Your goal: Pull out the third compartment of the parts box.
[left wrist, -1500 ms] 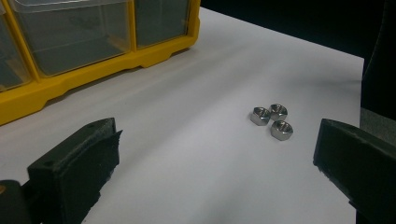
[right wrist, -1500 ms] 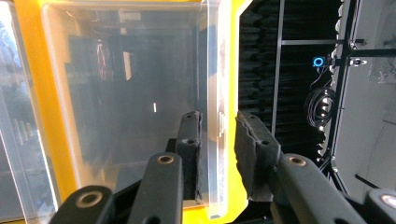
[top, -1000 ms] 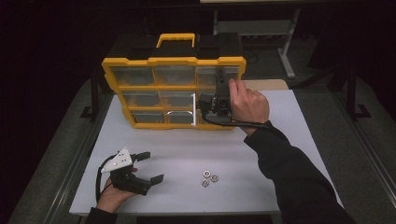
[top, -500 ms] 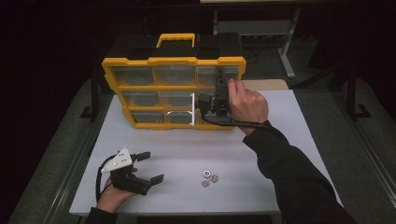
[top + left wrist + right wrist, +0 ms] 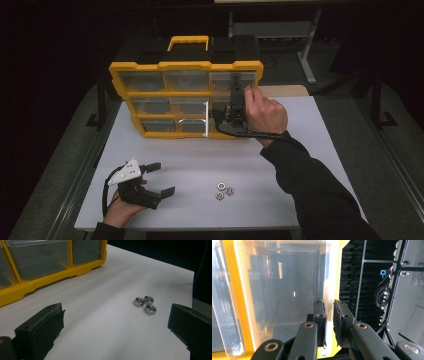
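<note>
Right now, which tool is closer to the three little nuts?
Left. The left tool rests open on the table just beside the nuts; the right tool is up at the yellow organizer, farther away.

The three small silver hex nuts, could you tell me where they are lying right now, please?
In the high view, the three small silver hex nuts lie clustered on the white table, towards its near edge, right of the left tongs and well before the yellow organiser box.
</note>
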### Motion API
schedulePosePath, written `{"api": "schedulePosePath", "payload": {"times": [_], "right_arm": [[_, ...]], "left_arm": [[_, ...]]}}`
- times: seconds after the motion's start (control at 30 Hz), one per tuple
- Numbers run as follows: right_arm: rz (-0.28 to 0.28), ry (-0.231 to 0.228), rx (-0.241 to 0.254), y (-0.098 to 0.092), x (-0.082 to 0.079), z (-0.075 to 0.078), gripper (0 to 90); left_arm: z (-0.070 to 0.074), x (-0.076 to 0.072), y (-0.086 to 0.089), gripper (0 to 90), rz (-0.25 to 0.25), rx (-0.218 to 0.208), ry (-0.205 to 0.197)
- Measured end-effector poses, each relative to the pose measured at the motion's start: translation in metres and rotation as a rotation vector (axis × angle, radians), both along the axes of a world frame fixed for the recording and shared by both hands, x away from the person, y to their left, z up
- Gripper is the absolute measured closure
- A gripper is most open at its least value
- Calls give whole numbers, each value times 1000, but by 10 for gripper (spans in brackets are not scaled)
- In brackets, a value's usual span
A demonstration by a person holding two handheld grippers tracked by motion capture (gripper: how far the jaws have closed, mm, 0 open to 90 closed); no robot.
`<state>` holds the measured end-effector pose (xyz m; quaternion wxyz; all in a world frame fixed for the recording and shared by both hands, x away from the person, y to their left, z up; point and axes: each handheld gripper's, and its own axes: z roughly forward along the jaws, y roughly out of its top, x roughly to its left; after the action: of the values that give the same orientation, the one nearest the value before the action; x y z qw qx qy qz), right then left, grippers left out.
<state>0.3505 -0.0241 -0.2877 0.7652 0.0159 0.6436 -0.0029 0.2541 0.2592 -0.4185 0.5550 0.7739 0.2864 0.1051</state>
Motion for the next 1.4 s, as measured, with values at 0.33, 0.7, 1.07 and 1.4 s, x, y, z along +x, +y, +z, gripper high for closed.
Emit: {"api": "schedulePosePath", "payload": {"times": [0.33,0.7,1.07,1.4], "right_arm": [[7,-9,2,-1,-9,0,801],[12,-3,-3,-2,-21,1,801],[15,3,4,-1,-33,1,802],[25,-5,9,-3,-43,0,801]], "left_arm": [[0,0,0,0,0,0,1],[0,0,0,0,-5,9,-3],[0,0,0,0,-6,13,-2],[0,0,-1,0,-4,11,1]]}}
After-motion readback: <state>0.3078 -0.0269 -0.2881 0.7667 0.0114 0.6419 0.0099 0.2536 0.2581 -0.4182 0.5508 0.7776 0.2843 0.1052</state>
